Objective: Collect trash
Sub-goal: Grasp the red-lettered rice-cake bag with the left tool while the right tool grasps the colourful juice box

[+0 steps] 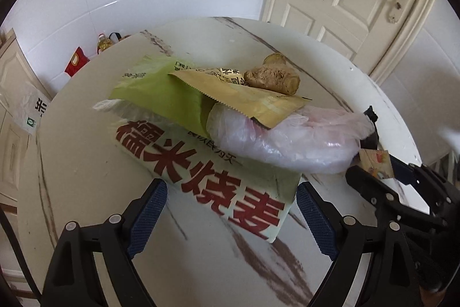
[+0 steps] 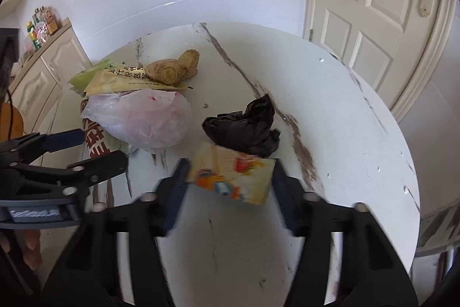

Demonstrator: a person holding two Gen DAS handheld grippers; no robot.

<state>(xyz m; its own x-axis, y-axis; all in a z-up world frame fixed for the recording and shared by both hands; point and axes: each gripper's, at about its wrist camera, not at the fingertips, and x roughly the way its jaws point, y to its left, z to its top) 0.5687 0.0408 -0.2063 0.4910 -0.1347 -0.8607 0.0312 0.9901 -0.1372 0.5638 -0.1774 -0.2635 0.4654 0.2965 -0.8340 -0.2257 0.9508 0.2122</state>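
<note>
A heap of trash lies on the round marbled table. A long green-and-white wrapper with red characters has its near end between the blue pads of my open left gripper. On it rest a pale pink plastic bag, a gold packet and a ginger root. My right gripper is shut on a small colourful packet, one pad against each of its side edges. A crumpled black bag lies just behind that packet. My left gripper shows at the left, at the wrapper.
A white panelled door stands behind the table, with cloths hanging on it. A cream cabinet carrying bottles is at the left. An oil bottle and a red pouch sit beyond the table's far left edge.
</note>
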